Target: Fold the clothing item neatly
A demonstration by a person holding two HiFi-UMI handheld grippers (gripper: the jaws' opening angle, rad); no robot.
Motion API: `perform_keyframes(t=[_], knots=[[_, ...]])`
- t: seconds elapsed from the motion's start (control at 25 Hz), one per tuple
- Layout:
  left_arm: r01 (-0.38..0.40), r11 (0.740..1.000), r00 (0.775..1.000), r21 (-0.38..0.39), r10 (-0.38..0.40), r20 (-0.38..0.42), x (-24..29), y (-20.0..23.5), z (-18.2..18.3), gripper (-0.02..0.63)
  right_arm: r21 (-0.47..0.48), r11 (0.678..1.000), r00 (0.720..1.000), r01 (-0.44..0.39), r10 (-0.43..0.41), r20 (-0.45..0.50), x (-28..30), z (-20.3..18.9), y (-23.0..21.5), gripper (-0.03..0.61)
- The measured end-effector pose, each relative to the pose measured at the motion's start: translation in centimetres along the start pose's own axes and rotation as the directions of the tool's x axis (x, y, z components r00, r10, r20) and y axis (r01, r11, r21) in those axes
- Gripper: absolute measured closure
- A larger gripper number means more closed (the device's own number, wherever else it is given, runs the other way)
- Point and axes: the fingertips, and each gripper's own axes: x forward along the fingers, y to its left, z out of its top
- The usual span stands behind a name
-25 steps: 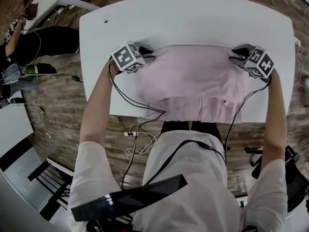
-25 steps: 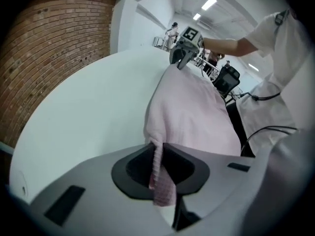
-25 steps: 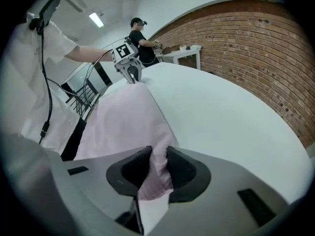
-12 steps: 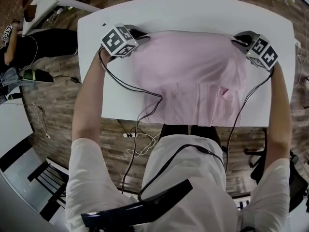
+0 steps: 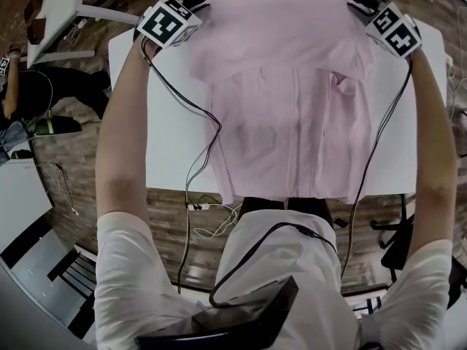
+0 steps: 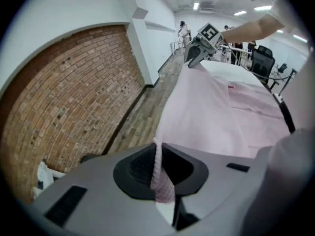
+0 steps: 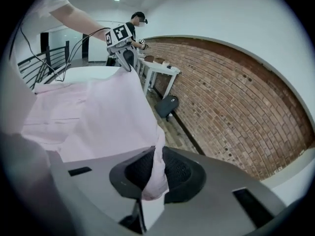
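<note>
Pinching pink shirt (image 5: 292, 86): left tool (image 6: 160, 173), right tool (image 7: 155, 173), jaws just been closing.

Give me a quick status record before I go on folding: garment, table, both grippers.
garment: pale pink cloth shirt, spread lengthwise, near hem at the table's near edge
surface: white rectangular table
left gripper: fingers just closed, pinching the shirt's far-left corner
right gripper: likewise just closed, pinching the far-right corner
far edge: held up between both grippers
</note>
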Motion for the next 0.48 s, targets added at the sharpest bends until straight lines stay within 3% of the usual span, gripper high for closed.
perform_keyframes(t=[0.08,0.2,0.48], knots=[[-0.073,0.997,0.997,0.024,0.073,0.018,-0.7,2.2,1.3,0.580,0.006,0.998,0.998,0.055,-0.055,0.018,0.0,1.0,-2.4,0.532],[-0.104,0.994,0.994,0.038,0.103,0.030,-1.6,3.5,2.3,0.580,0.035,0.996,0.995,0.088,-0.089,0.043,-0.3,2.1,-4.2,0.532],[-0.121,0.991,0.992,0.061,0.119,0.043,-1.7,1.6,0.7,0.580,0.036,0.999,0.998,0.039,-0.041,0.053,-0.5,1.4,-1.7,0.532]])
